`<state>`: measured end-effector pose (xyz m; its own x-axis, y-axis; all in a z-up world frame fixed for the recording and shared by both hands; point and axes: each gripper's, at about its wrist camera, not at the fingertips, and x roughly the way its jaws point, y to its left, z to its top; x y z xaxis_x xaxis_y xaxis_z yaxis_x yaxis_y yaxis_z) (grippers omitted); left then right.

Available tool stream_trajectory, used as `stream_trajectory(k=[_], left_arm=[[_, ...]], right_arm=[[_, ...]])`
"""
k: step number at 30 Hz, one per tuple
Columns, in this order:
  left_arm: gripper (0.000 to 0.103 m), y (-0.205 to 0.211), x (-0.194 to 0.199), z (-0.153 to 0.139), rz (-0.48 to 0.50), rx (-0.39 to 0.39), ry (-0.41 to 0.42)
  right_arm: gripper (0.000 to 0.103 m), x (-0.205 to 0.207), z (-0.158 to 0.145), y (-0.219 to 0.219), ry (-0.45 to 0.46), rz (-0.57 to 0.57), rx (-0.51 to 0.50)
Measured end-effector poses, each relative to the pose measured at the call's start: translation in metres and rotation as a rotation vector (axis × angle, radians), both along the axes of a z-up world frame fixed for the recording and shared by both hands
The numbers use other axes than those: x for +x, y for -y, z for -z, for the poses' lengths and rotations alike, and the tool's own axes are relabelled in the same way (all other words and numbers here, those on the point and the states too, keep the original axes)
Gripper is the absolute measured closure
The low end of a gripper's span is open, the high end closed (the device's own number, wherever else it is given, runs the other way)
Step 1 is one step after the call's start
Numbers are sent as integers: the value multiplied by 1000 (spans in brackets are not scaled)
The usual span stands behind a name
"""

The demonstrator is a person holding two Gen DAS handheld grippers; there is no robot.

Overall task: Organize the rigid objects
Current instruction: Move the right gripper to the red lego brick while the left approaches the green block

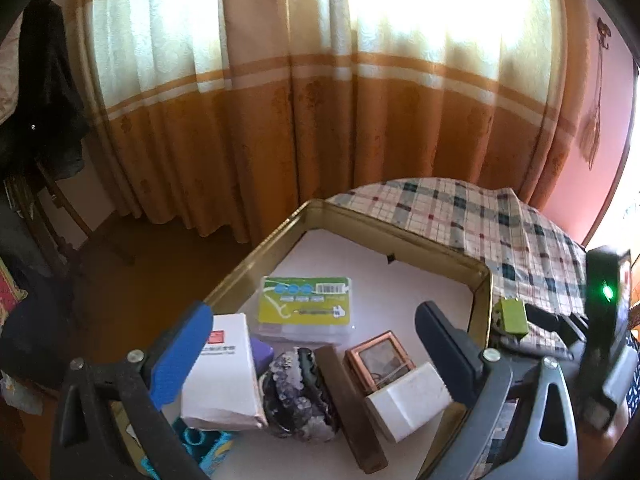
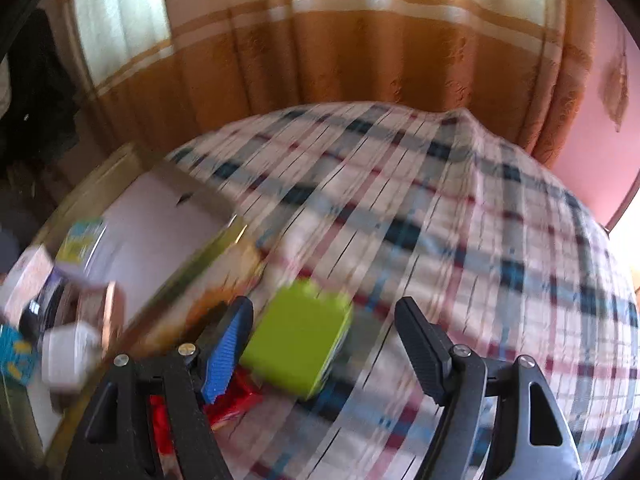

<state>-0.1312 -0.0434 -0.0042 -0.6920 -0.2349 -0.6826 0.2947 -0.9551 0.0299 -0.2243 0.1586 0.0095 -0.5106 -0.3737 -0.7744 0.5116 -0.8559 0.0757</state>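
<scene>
A plaid cloth (image 2: 460, 208) covers the surface, with orange-and-cream curtains (image 1: 320, 120) behind and a pink wall at the right.

The right gripper (image 2: 324, 340) stands wide open over the cloth, one finger faced with a ribbed blue pad (image 2: 228, 356), the other plain black. A lime-green box (image 2: 298, 338), blocky and smooth with rounded corners, lies on the cloth between the fingers, close to the blue pad; blur hides whether the pad touches it, and the black finger is clearly apart from it. Something red and crumpled (image 2: 236, 400) shows under the blue pad, too smeared to name.

The left gripper (image 1: 316, 344) is also spread wide and grips nothing, hovering above a shallow gold-rimmed tray (image 1: 256, 252) with a pale, flat floor. Under it lie a white carton (image 1: 224, 376), a rough purple crystal geode (image 1: 296, 392), a dark wooden bar (image 1: 348, 404), a copper-framed glass case (image 1: 380, 360) and a small white block (image 1: 408, 404). Farther in sits a clear plastic pack with a green label (image 1: 306, 308). A teal patterned item (image 1: 208, 448) at the tray's near edge is cut off by the gripper frame.

From this view the green box (image 1: 511, 316) rests just outside the tray's right rim, on the cloth, partly screened by the right gripper's black body with its green light (image 1: 607, 292). The right-wrist view is heavily motion-blurred, so the tray's contents there are only smudges.
</scene>
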Motion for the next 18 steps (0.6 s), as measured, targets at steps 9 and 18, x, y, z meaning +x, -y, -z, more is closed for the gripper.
stream_trajectory(k=[9, 18], left_arm=[[0, -3, 17, -3, 19, 53, -27], [0, -18, 34, -13, 47, 35, -87]], right_arm=[[28, 66, 0, -9, -17, -261, 89], [28, 4, -29, -25, -94, 8, 9]])
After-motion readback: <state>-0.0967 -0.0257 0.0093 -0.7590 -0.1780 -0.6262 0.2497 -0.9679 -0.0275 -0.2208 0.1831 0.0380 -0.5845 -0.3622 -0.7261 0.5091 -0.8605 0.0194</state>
